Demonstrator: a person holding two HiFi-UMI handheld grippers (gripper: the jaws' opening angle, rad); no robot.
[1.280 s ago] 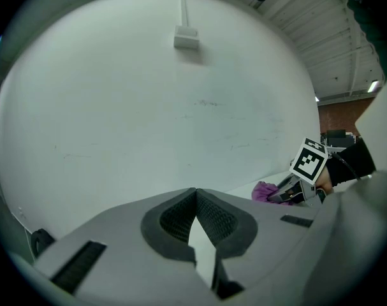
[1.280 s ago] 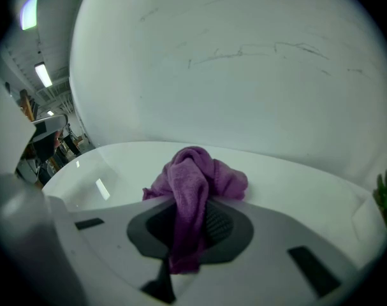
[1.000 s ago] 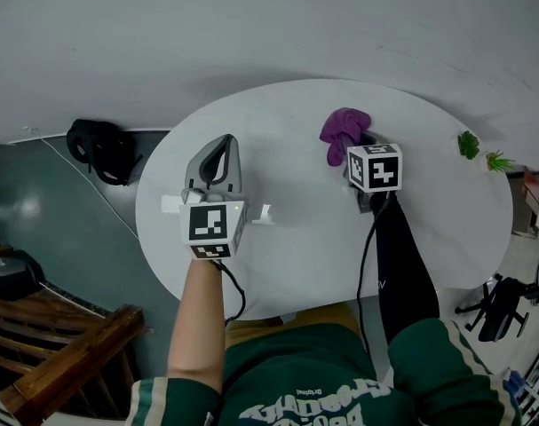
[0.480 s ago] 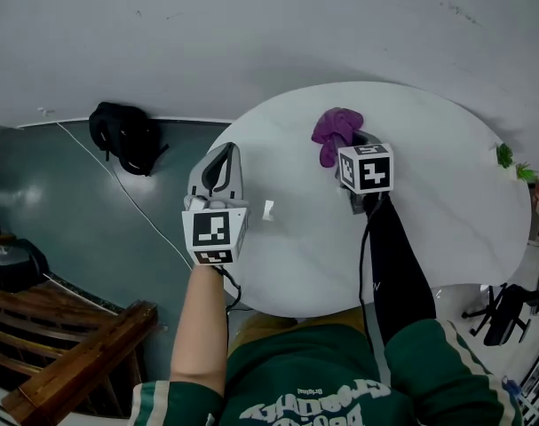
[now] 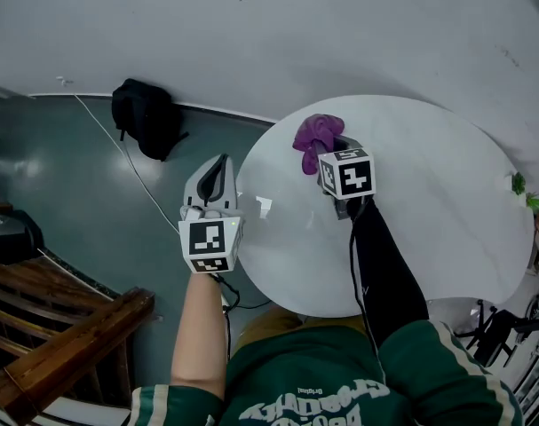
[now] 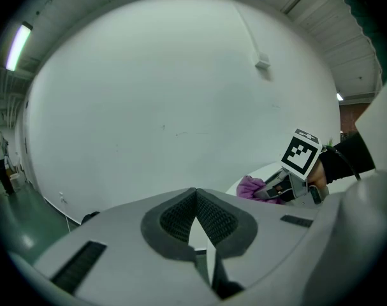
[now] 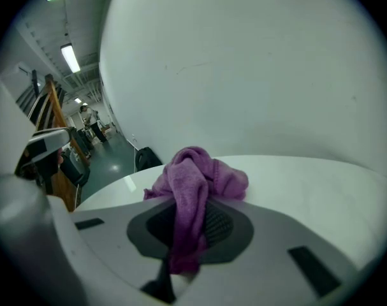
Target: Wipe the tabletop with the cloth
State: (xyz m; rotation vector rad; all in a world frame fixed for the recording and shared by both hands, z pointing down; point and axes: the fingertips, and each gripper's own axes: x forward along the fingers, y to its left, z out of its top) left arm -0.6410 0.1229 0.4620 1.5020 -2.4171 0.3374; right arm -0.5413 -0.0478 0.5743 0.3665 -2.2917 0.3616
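The right gripper (image 5: 333,152) has its jaws clenched on a crumpled purple cloth (image 5: 314,135) at the far left edge of the round white surface (image 5: 447,220). The left gripper (image 5: 216,169), jaws closed and empty, hovers beside it. Wiping well likely means pressing the cloth flat and making overlapping sweeps.

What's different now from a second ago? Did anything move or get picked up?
The right gripper, clamped on the crumpled purple cloth, has moved it leftward across the round white table, from the middle of the far side to near the left edge. The left gripper has shifted left too, out past that edge. Nothing was picked up or released: right jaws stay shut on the cloth, left jaws shut and empty.
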